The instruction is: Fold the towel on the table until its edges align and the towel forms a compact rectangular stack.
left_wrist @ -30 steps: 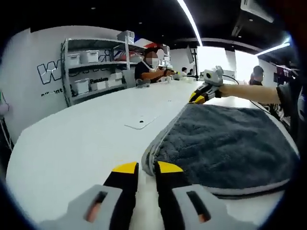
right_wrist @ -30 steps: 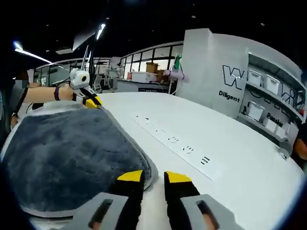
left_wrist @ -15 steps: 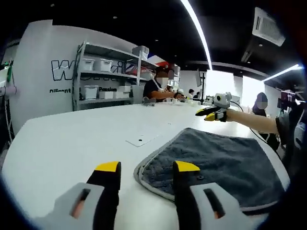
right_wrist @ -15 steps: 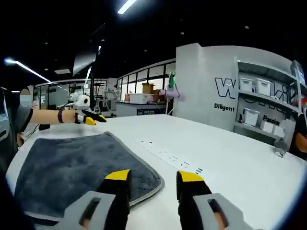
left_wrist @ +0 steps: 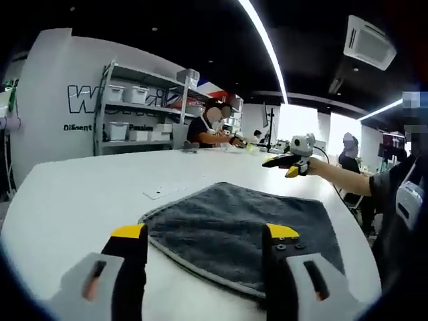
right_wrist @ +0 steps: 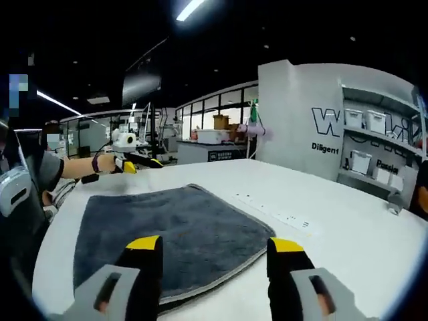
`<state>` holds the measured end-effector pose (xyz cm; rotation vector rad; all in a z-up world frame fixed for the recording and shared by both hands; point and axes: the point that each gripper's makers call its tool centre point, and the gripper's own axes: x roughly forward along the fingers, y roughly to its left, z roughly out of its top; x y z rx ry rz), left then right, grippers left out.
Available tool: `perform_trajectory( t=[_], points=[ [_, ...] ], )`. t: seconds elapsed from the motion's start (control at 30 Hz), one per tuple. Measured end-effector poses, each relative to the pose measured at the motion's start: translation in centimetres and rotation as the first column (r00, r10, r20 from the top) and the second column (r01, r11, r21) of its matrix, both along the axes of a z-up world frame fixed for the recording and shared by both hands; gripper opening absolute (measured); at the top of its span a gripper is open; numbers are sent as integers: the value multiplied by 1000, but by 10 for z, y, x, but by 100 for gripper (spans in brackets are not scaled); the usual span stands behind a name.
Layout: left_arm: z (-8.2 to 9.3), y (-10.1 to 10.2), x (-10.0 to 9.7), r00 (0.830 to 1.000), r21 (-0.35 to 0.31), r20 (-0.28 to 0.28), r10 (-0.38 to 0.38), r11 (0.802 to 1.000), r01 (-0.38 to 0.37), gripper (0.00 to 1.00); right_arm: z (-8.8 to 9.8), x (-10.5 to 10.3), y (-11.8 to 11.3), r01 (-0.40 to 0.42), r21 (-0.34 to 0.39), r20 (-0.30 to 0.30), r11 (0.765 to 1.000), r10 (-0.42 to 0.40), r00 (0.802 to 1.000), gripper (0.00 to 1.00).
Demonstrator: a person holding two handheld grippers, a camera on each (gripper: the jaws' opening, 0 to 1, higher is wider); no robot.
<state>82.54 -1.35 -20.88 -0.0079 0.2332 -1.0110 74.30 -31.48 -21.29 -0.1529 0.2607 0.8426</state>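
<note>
The left hand-held gripper (left_wrist: 204, 234) hangs just above the tabletop (left_wrist: 73, 197) with its jaws spread wide and nothing between them; ahead of its yellow tips, and partly framed by them, lies the grey towel (left_wrist: 241, 224), flat, its near corner pointing toward the jaws; the right hand-held gripper (right_wrist: 217, 244) is likewise wide open and empty, poised over the opposite near edge of the towel (right_wrist: 174, 227); across the cloth from each gripper the other one is seen held up in the air on the person's outstretched arm, clear of the fabric; beyond the towel, to the right gripper's right, a white power strip (right_wrist: 277, 214) lies on the tabletop; the towel looks already folded at least once, with stacked hems at its border, so the step in hand seems to be the approach for a further fold; the next move calls for lowering each gripper to a corner, pinching all layers together, then carrying them over to the far edge evenly.
</note>
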Motion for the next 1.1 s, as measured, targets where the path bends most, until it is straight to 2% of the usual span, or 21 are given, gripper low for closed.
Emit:
perform_trajectory(
  t=[0.1,0.2,0.27,0.37,0.47,0.57,0.83,0.97,1.1],
  points=[
    [3,5,-20,1000,5,-1,0,1000,0,83,2,-18,8,-9,17,-17,1000,9,1000,82],
    [9,12,-44,1000,15,7,-12,1000,11,86,5,-38,14,-10,27,-30,1000,11,999,86],
    [12,16,-59,1000,21,14,-10,1000,10,87,8,-43,10,-4,38,-34,999,5,999,89],
    [15,20,-80,1000,13,17,-20,1000,20,90,12,-52,5,6,57,-35,998,-4,999,92],
    [15,24,-104,1000,-5,18,-21,1000,22,92,9,-67,4,19,42,-25,999,-18,1000,95],
    [10,29,-122,999,0,29,-17,1000,17,94,4,-81,5,30,34,-29,999,-29,999,99],
    [-15,41,-168,1000,30,14,-1,1000,1,99,-13,-134,9,27,-50,-9,998,-28,1000,99],
    [-23,45,-190,1000,56,30,-4,998,2,99,-18,-153,11,23,-63,9,998,-22,1000,99],
    [-39,50,-210,1000,83,30,1,997,-4,99,-31,-170,10,42,-50,27,998,-40,999,99]
  ],
)
